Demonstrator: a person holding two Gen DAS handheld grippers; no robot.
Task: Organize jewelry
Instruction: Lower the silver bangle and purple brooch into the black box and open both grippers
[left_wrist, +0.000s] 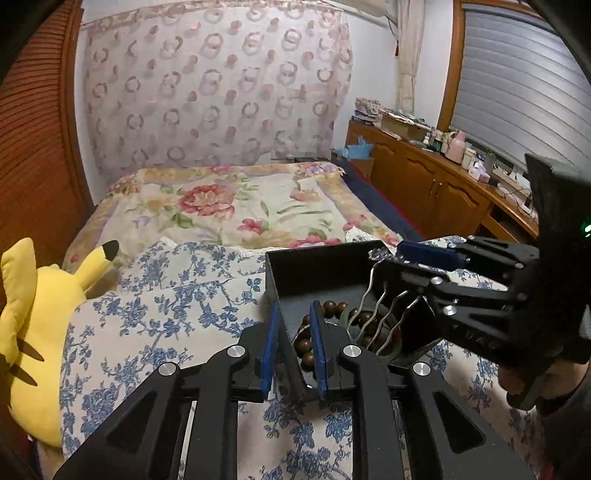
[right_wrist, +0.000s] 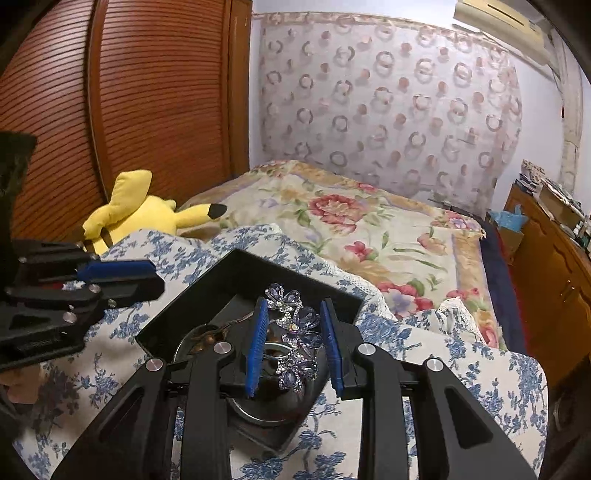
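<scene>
A black open box sits on the blue-floral cloth on the bed. A brown bead bracelet lies inside it. My left gripper straddles the box's left wall, shut on it, one finger outside and one inside. My right gripper hovers over the box, shut on a purple rhinestone flower hair comb; the comb's wavy metal tines hang down into the box in the left wrist view.
A yellow plush toy lies at the left on the bed. A floral blanket covers the far bed. A wooden cabinet with clutter stands at the right.
</scene>
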